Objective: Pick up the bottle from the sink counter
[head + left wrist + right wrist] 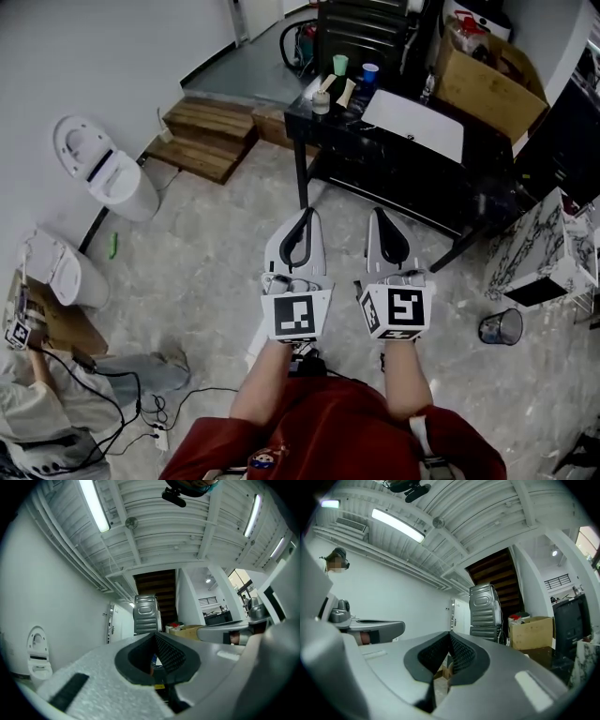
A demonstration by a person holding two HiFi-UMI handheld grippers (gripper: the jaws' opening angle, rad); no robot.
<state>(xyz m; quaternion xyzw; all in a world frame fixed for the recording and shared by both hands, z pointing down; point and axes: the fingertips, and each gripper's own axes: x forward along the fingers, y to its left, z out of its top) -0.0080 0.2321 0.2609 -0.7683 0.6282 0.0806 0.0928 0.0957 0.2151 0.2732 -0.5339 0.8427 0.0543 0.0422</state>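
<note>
Since both tongs hang over bare floor short of the black table [375, 161], the pickup looks not yet begun: approach, grasp and lift all remain. Near the table's right end stands a marbled counter [539, 248], likely the sink unit. The left gripper [306, 214] and right gripper [379, 214] each have jaws pressed together on nothing. No bottle shows for certain; a small clear shape [428, 86] at the table's far edge might be one

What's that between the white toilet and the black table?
Some wooden steps, low and brown, lie between the toilet and the black table. Only the head view shows them.
</note>
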